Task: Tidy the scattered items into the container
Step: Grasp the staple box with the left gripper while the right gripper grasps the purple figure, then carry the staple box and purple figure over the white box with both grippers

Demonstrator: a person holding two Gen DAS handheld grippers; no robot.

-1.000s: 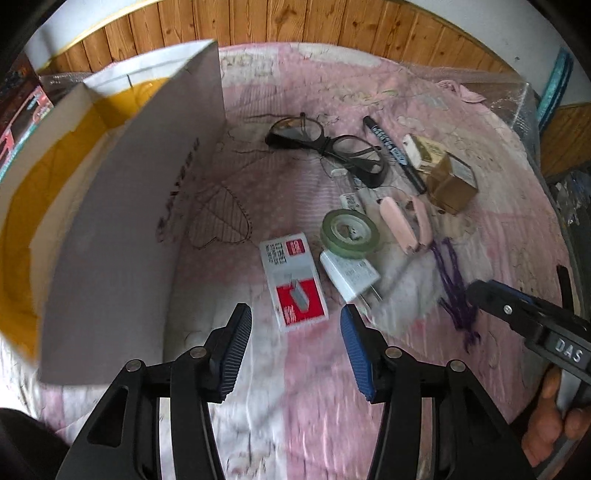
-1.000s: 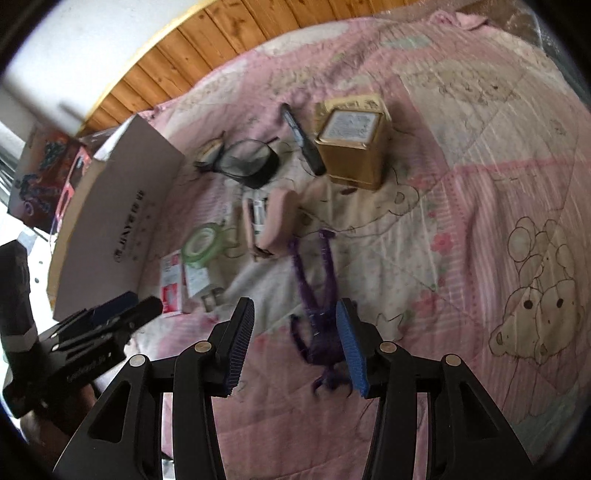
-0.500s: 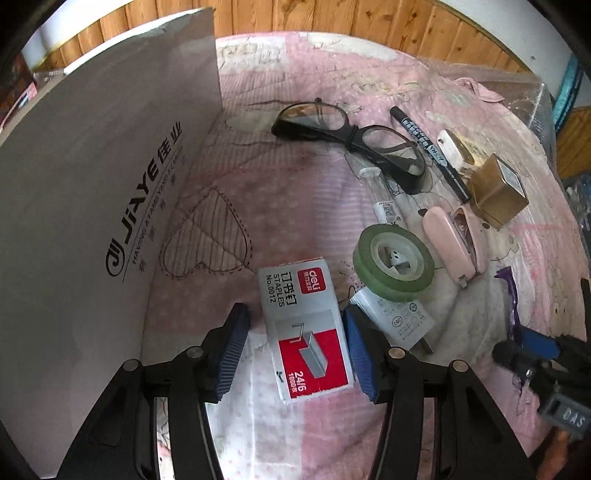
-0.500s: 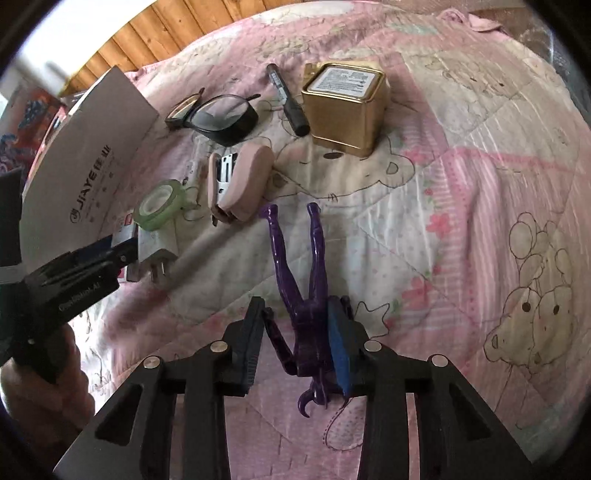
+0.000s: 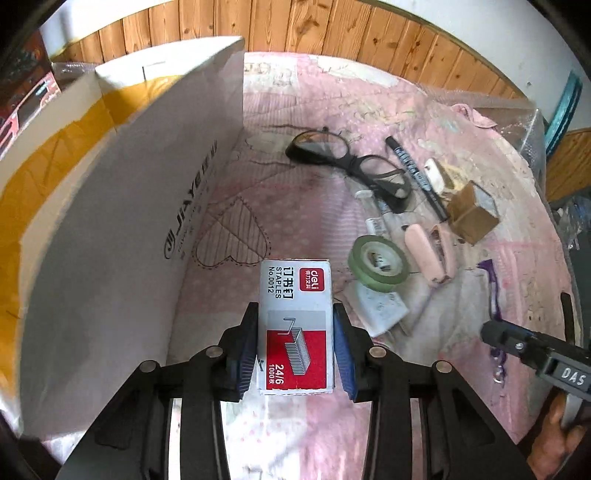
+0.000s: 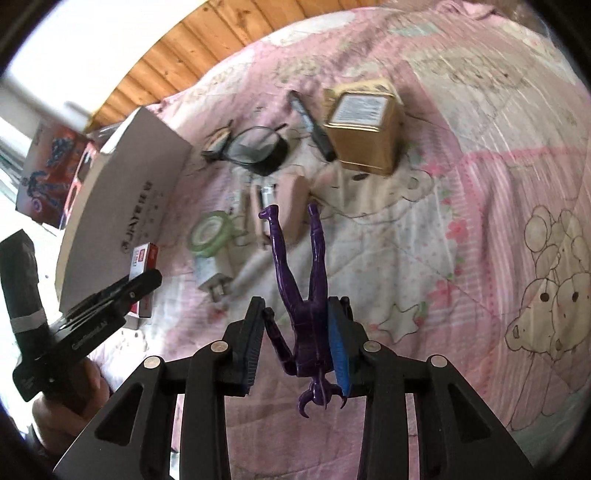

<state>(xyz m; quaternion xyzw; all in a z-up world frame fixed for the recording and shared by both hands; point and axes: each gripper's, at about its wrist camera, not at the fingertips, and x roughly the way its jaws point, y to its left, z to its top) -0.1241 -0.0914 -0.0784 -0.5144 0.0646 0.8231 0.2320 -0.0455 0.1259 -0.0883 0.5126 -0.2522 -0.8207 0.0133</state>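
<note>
My left gripper (image 5: 295,354) is shut on a red and white staples box (image 5: 295,325), lifted off the pink quilt. The white cardboard box (image 5: 122,236), yellow inside, stands open right beside it on the left. My right gripper (image 6: 297,347) is shut on a purple toy figure (image 6: 306,295), whose legs point away from me. Still on the quilt lie a green tape roll (image 5: 378,260), a white charger plug (image 5: 380,310), a pink stapler (image 5: 430,251), black glasses (image 5: 351,166), a black marker (image 5: 415,173) and a gold tin (image 6: 364,125).
A wooden wall panel (image 5: 332,33) runs behind the bed. A colourful printed box (image 6: 48,177) stands past the cardboard box. A small white tube (image 5: 376,221) lies near the glasses. A hand (image 6: 62,410) holds the left gripper's handle at lower left.
The left gripper closed on the staples box and raised it beside the cardboard box. The right gripper closed on the purple figure and lifted it off the quilt.
</note>
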